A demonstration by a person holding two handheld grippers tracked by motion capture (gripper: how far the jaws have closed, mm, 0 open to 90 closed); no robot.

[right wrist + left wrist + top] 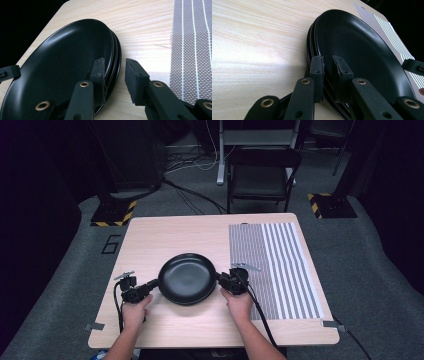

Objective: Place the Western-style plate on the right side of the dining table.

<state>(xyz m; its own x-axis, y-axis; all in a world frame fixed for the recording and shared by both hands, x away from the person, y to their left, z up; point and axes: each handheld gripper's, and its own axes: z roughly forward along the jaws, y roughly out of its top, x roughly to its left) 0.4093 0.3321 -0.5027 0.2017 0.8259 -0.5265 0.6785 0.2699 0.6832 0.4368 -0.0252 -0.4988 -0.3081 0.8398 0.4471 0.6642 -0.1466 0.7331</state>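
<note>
L gripper clamped on near rim of stacked black plates, prob. to steady the stack. R gripper straddles the opp. rim, jaws part-open, pads not yet pressing; two-sided lift likely intended.

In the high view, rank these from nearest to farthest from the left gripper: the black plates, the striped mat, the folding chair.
Measured from the left gripper:
1. Black plates: right beside it, mid-table, rim between its jaws.
2. Striped mat: across the table, on its right side.
3. Folding chair: on the floor beyond the table's far edge.
</note>
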